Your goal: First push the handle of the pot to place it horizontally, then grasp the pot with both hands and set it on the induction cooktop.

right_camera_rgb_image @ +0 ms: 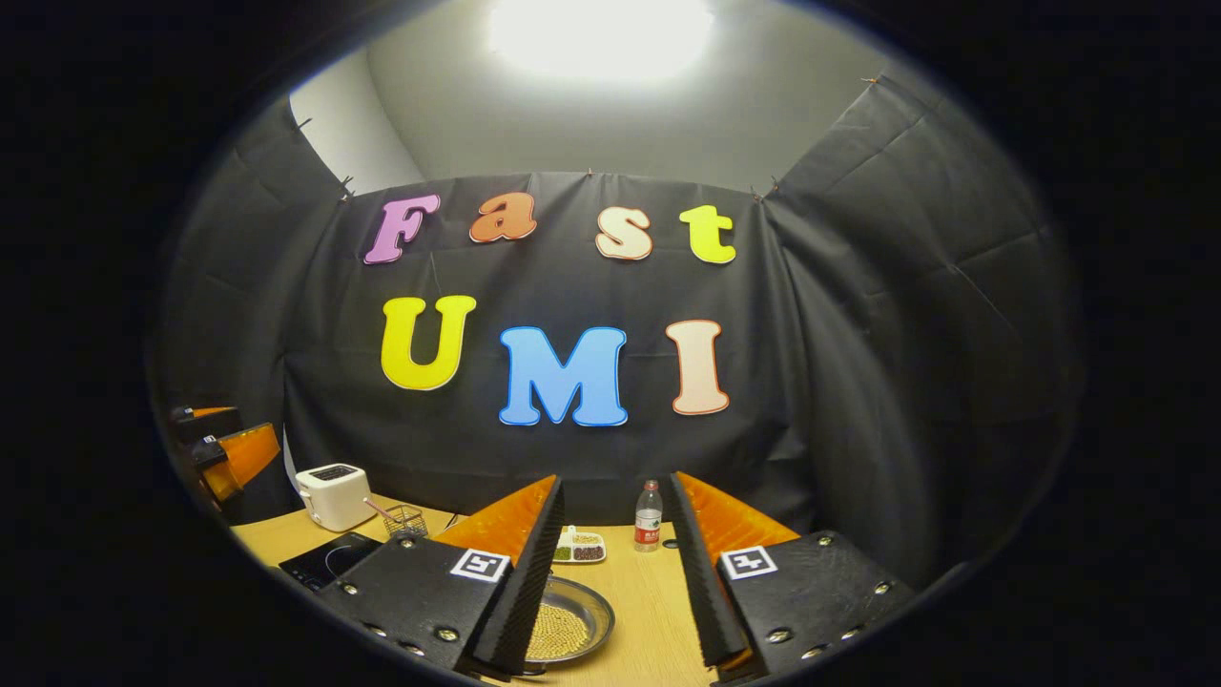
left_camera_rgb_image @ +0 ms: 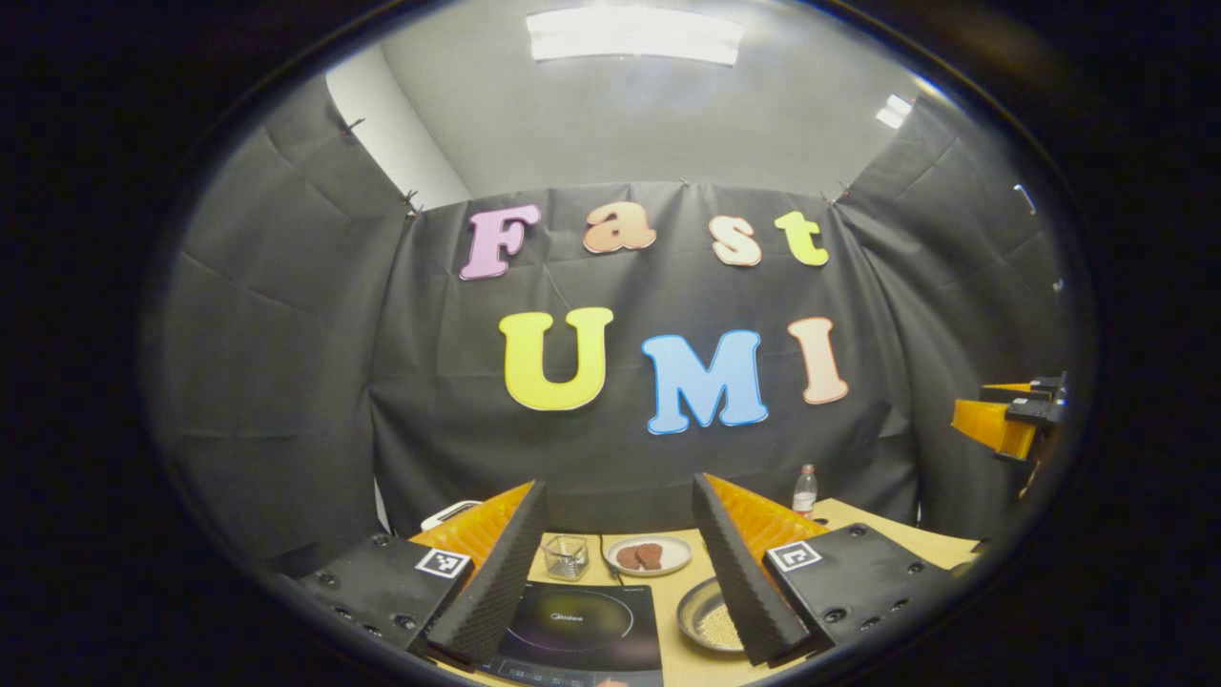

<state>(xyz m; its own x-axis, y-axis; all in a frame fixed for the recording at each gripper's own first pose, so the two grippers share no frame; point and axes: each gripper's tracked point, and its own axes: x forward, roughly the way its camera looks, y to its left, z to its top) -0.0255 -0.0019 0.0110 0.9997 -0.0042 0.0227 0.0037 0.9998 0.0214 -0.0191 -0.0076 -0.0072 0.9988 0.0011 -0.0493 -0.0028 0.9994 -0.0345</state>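
The pot (left_camera_rgb_image: 711,620) is a shallow metal pan holding yellow grains; it sits on the wooden table just right of the black induction cooktop (left_camera_rgb_image: 577,630). My left gripper (left_camera_rgb_image: 620,491) hovers above them, open and empty, and its right finger covers part of the pot. No handle can be made out. In the right gripper view the pot (right_camera_rgb_image: 572,625) lies low between the fingers of my right gripper (right_camera_rgb_image: 615,487), which is open and empty, with the cooktop (right_camera_rgb_image: 329,560) far to the left. Each gripper appears at the edge of the other's view: right gripper (left_camera_rgb_image: 1011,420), left gripper (right_camera_rgb_image: 224,458).
Behind the cooktop stand a small wire basket (left_camera_rgb_image: 567,556) and a plate (left_camera_rgb_image: 649,555) with brown pieces. A water bottle (right_camera_rgb_image: 648,515), a divided dish of beans (right_camera_rgb_image: 579,547) and a white toaster (right_camera_rgb_image: 334,496) line the back of the table (right_camera_rgb_image: 658,611).
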